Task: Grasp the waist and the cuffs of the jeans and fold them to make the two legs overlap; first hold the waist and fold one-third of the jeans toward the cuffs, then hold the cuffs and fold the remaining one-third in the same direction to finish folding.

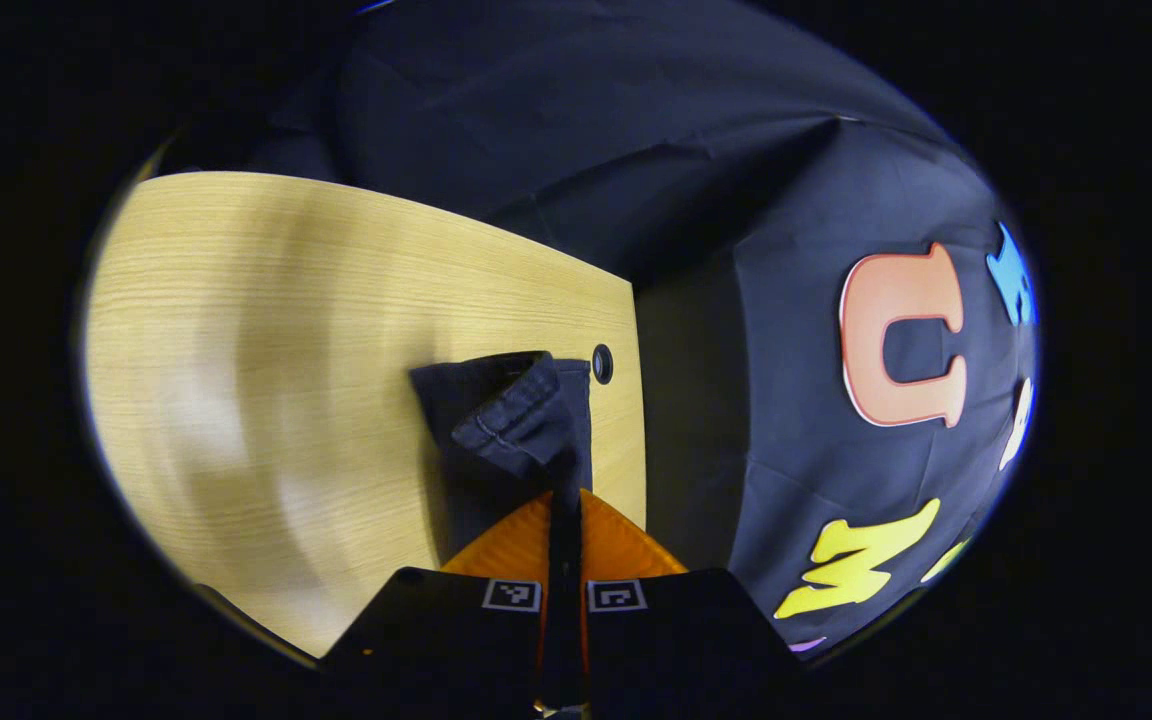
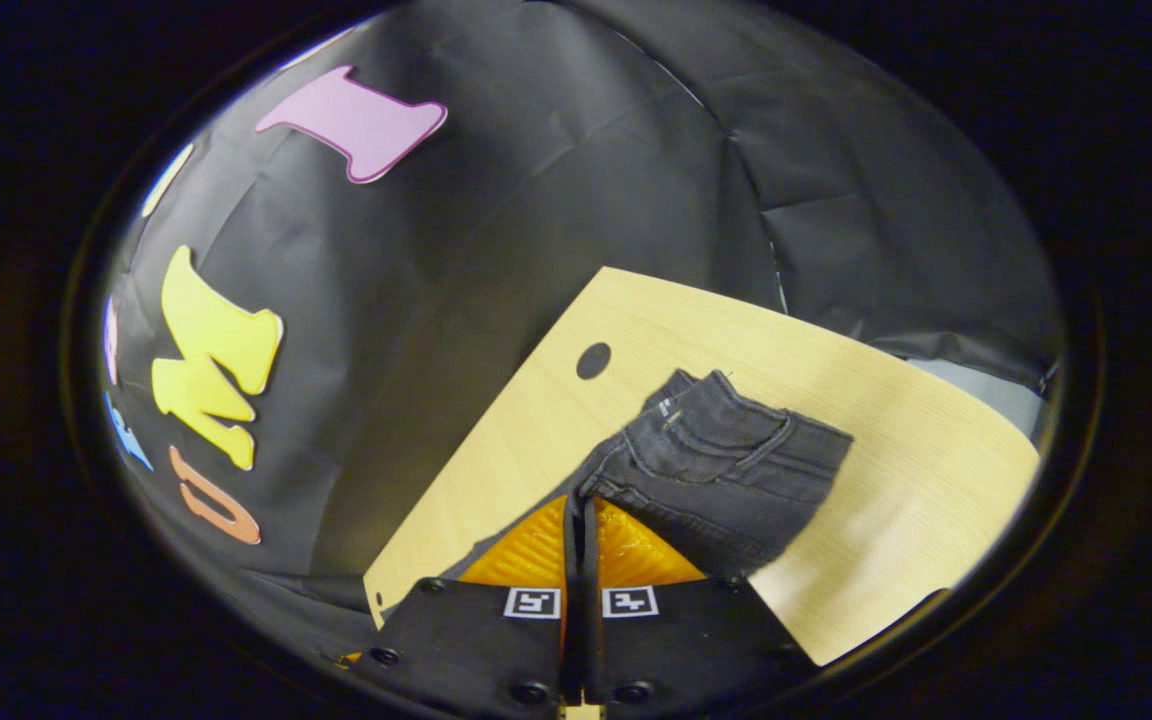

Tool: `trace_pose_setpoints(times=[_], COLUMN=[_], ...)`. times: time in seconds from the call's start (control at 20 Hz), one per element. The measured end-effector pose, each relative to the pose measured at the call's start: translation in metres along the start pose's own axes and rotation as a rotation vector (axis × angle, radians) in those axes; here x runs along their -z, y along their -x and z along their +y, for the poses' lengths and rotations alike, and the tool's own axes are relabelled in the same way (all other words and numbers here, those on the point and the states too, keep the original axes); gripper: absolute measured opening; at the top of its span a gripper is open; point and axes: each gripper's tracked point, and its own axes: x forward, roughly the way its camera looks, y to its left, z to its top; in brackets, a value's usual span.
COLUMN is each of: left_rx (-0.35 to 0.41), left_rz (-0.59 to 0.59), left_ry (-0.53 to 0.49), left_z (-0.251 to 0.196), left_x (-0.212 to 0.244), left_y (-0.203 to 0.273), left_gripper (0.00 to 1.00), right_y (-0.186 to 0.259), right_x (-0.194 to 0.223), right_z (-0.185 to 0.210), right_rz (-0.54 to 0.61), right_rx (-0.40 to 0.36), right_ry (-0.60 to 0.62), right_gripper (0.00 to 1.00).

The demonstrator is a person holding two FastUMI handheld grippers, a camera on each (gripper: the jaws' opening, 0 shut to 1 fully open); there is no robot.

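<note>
Black denim is what both grippers hold. The jeans [image 1: 501,420] lie on a light wooden table [image 1: 266,350], close to a round dark hole [image 1: 603,363] near the table's edge.

In the left gripper view, the left gripper [image 1: 564,500] has its orange fingers [image 1: 511,545] pressed together on a cuff [image 1: 511,415]. The cuff is lifted and folded over, with its stitched hem showing. The leg runs away from the camera toward the far edge of the table.

In the right gripper view, the right gripper [image 2: 581,515] has its jaws closed on the waist [image 2: 626,485] of the jeans. The jeans stretch from the fingers up and to the right across the table. A back pocket [image 2: 736,450] with seams shows. A small white tag [image 2: 667,406] sits near the far corner, too small to read.

Each gripper has two little black-and-white square markers [image 2: 582,602] on its black body.
</note>
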Motion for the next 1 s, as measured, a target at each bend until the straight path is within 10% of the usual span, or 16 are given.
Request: trace_pose_setpoints(times=[0.45, 0.85, 0.95, 1.0], left_rx=[-0.107, -0.168, -0.130, -0.094], left_rz=[-0.001, 0.006, 0.008, 0.012], left_ry=[-0.125, -0.141, -0.168, -0.178], left_z=[-0.019, 0.010, -0.001, -0.012], left_x=[0.006, 0.010, 0.013, 0.015], left_y=[-0.134, -0.158, -0.160, -0.160], left_gripper=[0.03, 0.04, 0.09, 0.28], right_y=[-0.118, -0.140, -0.144, -0.144], right_x=[-0.008, 0.001, 0.003, 0.005], right_z=[-0.009, -0.022, -0.021, -0.015], right_rz=[0.003, 0.020, 0.031, 0.041], right_rx=[0.097, 0.127, 0.119, 0.098], right_ry=[0.038, -0.001, -0.022, -0.035], right_gripper=[0.01, 0.01, 0.08, 0.24])
